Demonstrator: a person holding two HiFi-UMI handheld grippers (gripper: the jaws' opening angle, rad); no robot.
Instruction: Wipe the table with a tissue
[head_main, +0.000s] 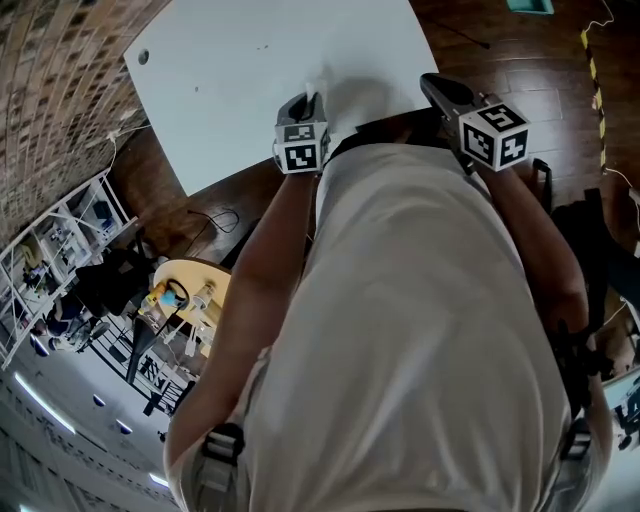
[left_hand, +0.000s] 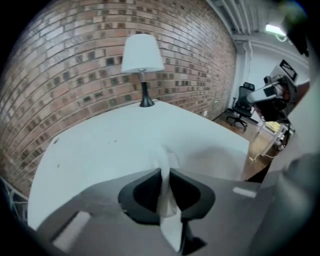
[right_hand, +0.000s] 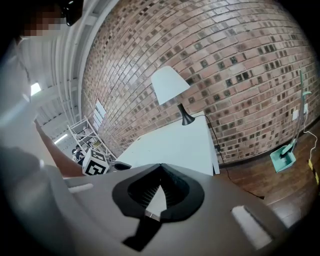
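A white table (head_main: 250, 60) fills the top of the head view. My left gripper (head_main: 308, 100) hangs over its near edge, shut on a white tissue (head_main: 322, 85). In the left gripper view the tissue (left_hand: 167, 165) is pinched between the jaws (left_hand: 165, 175), and a crumpled end sticks out toward the table (left_hand: 110, 145). My right gripper (head_main: 432, 82) is at the table's near right edge, apart from the tissue. In the right gripper view its jaws (right_hand: 161, 166) meet at the tips with nothing between them, and the table (right_hand: 170, 145) lies ahead.
A white-shaded lamp (left_hand: 142, 55) stands at the table's far edge by the brick wall (left_hand: 75, 75). An office chair (left_hand: 242, 105) is beyond the table's right end. A teal dustpan (right_hand: 282, 157) lies on the wooden floor (head_main: 560, 60). A shelving rack (head_main: 60, 240) stands at the left.
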